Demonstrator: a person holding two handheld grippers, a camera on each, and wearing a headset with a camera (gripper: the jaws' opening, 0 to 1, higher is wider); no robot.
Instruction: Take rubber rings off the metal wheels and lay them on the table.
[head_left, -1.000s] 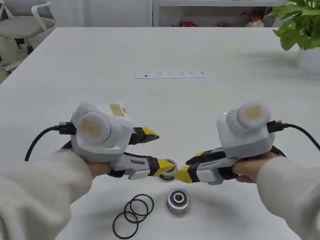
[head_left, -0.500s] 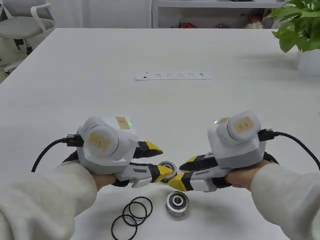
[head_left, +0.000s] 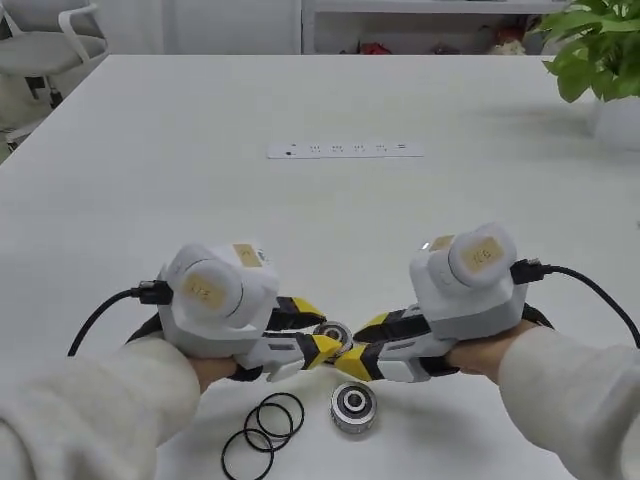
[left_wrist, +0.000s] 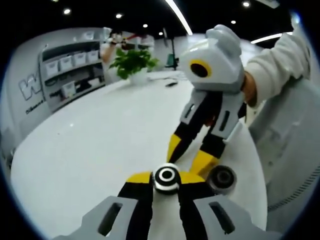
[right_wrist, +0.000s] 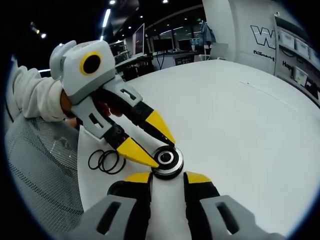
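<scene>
The left gripper (head_left: 326, 330), white moulded plastic with black jaws and glossy yellow wedge tips, is closed on a metal wheel (head_left: 334, 333) lifted just above the white matt worktop (head_left: 330, 220) near its near edge. The wheel is a short steel disc with a dark band round its bright hub. The right gripper (head_left: 352, 346) meets it from the opposite side, its jaws parted about the wheel's width and tips at the rim; I cannot tell whether they pinch.

A second wheel (head_left: 353, 405) lies flat by the near edge, and just beside it three thin black rubber rings (head_left: 264, 426) overlap in a loose chain. A flat white power strip (head_left: 345, 150) lies mid-worktop, its markings unreadable. A leafy plant (head_left: 598, 45) stands at the far right corner. In the right gripper view a wall sign (right_wrist: 263, 33) shows a large "W"; the smaller line beneath is blurred.
</scene>
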